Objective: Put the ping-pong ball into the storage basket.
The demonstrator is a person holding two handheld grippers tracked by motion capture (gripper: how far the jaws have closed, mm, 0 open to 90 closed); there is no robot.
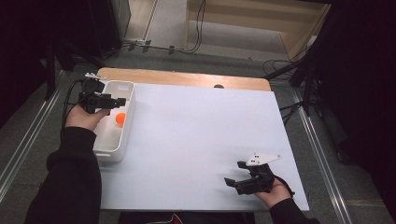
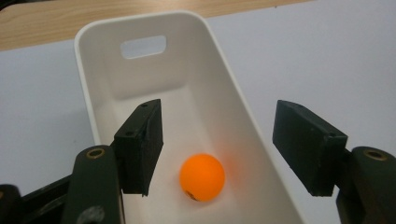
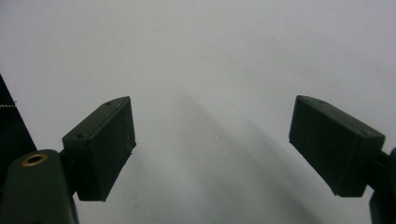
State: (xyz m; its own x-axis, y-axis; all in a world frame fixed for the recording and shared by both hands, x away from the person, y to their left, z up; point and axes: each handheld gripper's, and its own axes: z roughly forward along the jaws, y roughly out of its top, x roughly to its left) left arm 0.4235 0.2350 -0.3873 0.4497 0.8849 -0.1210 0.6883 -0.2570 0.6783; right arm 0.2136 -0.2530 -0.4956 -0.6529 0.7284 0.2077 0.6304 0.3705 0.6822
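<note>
An orange ball (image 1: 121,118) (image 2: 202,177) lies on the floor of a long white bin (image 1: 126,93) (image 2: 93,88) at the table's left edge. My left gripper (image 1: 119,101) (image 2: 217,147) hovers over the bin's far half, jaws open, with the ball below and between them, untouched. Near the front right of the white table sheet (image 1: 196,135), my right gripper (image 1: 234,173) (image 3: 212,144) is held low and open, nothing between its jaws.
The bin has a handle slot (image 2: 143,46) in its far end wall. A strip of bare wooden tabletop (image 1: 187,78) runs along the far edge. Cables and stands crowd the floor to the right (image 1: 303,93).
</note>
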